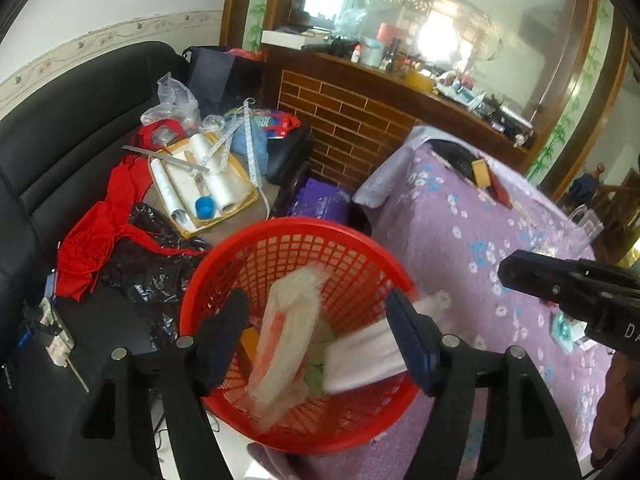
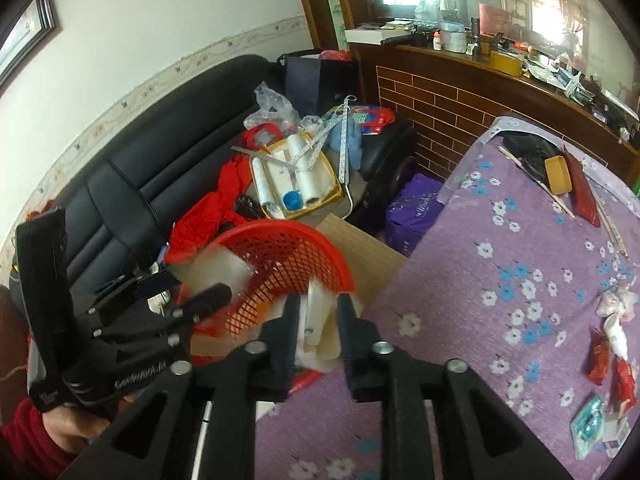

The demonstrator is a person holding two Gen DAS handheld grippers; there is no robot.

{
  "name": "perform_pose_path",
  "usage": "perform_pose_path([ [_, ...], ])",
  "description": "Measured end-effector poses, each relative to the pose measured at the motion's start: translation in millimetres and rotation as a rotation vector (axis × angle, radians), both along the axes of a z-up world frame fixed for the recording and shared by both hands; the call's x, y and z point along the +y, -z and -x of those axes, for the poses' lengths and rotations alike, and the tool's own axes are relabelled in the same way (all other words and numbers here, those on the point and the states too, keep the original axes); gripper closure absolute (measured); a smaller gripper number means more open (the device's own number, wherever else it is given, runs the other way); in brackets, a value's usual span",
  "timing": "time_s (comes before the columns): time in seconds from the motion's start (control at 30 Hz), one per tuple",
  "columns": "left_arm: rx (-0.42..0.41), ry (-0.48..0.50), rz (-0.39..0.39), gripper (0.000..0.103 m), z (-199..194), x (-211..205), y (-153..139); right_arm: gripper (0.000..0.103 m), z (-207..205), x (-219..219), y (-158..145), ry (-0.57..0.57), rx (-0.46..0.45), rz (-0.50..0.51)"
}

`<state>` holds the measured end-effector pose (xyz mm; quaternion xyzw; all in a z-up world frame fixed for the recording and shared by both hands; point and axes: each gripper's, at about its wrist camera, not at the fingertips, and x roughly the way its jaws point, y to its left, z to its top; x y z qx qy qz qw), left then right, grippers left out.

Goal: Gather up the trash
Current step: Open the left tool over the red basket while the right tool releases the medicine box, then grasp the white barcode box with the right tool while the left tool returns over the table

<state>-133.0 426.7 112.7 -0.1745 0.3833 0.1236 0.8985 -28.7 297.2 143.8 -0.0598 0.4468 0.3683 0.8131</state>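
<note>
A red mesh basket [image 1: 320, 240] stands beside the purple flowered table [image 1: 500, 220]. My left gripper [image 1: 320, 328] is open right above it, and a clear plastic bag [image 1: 288, 328] hangs blurred between its fingers over white packaging [image 1: 368, 356] lying in the basket. In the right wrist view the basket [image 2: 292, 248] is at the table's left edge and my right gripper [image 2: 318, 312] is open above its near rim, with whitish plastic [image 2: 320, 332] behind the gap. Several wrappers [image 2: 612, 340] lie on the table at the right.
A black sofa [image 1: 80, 128] holds a yellow tray of rolls [image 1: 200, 184], red cloth [image 1: 104, 224] and a black plastic bag [image 1: 152, 264]. On the table's far end lie a yellow box [image 2: 558, 174], chopsticks and a red packet. A brick-pattern counter [image 1: 352, 120] stands behind.
</note>
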Motion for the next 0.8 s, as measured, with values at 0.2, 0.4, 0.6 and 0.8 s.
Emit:
perform_pose_path([
  [0.2, 0.005, 0.006, -0.006, 0.034, 1, -9, -1, 0.074, 3, -29, -5, 0.041, 0.002, -0.033],
  [0.4, 0.013, 0.038, -0.024, 0.034, 5, -46, 3, 0.073, 12, -77, 11, 0.108, 0.077, -0.048],
  [0.6, 0.047, 0.127, -0.037, 0.034, 0, -99, 16, 0.073, 23, -130, 32, 0.182, 0.133, -0.043],
  [0.8, 0.067, 0.231, -0.038, 0.034, -11, -155, 20, 0.073, 29, -188, 43, 0.268, 0.163, -0.040],
])
